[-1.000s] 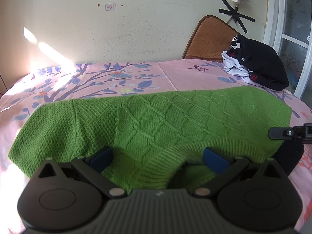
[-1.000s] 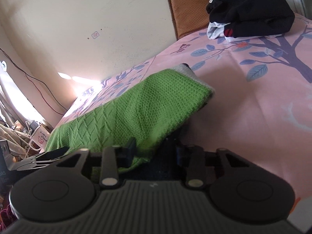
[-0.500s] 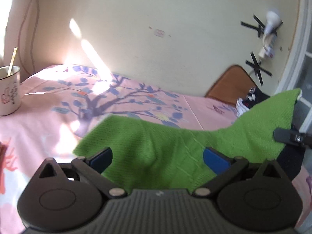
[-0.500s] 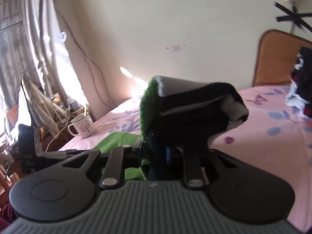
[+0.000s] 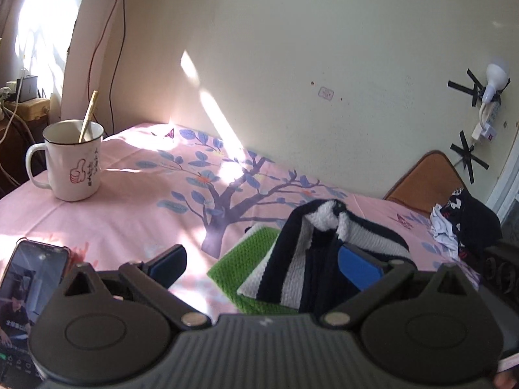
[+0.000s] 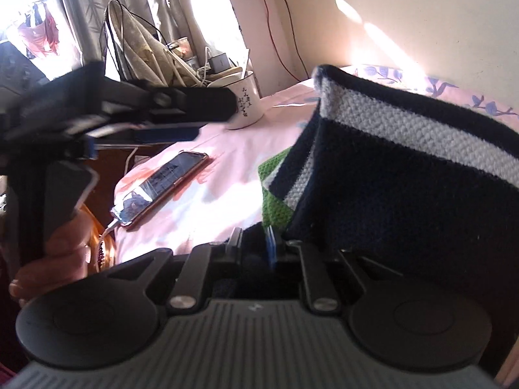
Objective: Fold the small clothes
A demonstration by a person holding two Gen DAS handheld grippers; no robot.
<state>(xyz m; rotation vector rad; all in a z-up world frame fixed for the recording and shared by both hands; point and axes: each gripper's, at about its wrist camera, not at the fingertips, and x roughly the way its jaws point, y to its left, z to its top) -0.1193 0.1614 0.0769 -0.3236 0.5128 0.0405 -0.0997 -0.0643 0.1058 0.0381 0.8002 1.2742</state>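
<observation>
A small knitted sweater, green outside (image 5: 246,259) and navy with white stripes inside (image 5: 324,243), lies folded over itself on the pink bedsheet (image 5: 146,201). My left gripper (image 5: 259,259) stands wide open just in front of it, with the striped layer draped against its right blue pad (image 5: 356,269). My right gripper (image 6: 253,240) is shut on a dark fold of the sweater and holds the striped panel (image 6: 405,178) raised over the green layer (image 6: 275,201). A person's hand (image 6: 61,240) grips the left gripper's handle.
A white mug (image 5: 74,162) with a stick in it stands at the bed's far left. A phone (image 5: 29,278) lies near the left edge, plugged in. A pile of black and white clothes (image 5: 464,227) and a brown cushion (image 5: 428,178) sit far right. Cables and clutter (image 6: 146,48) are beyond the left edge.
The sweater was spread flat and green. My right gripper lifted its right end and carried it leftward, turning the striped inside up. My left gripper swung left, bringing mug and phone into view.
</observation>
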